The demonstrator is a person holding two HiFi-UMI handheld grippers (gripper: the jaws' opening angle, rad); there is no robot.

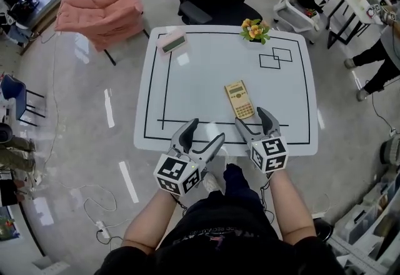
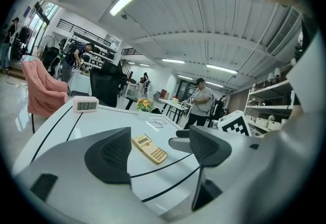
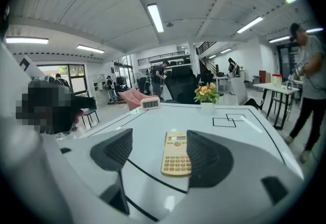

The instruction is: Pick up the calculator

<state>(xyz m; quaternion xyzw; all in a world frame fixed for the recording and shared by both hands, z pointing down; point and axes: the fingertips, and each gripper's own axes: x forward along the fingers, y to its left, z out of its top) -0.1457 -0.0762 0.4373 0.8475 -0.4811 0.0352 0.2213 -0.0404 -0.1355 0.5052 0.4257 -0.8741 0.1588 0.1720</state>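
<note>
On the white table (image 1: 206, 74), yellow flowers (image 3: 206, 93) are held in 1 small pot (image 3: 207, 108). The left gripper (image 1: 205, 131) is spread wide, empty. The calculator (image 1: 240, 99) is laid flat just ahead of the right gripper (image 1: 251, 117), likewise spread, nothing gripped.

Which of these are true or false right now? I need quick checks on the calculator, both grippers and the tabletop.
1. The calculator lies flat on the white table. True.
2. The right gripper is shut on the calculator. False: its jaws stand wide apart and do not press on it.
3. The left gripper is open and empty. True.
4. The flower pot stands right beside the calculator. False: it stands at the table's far edge.
5. A digital clock sits near the far left corner. True.
</note>
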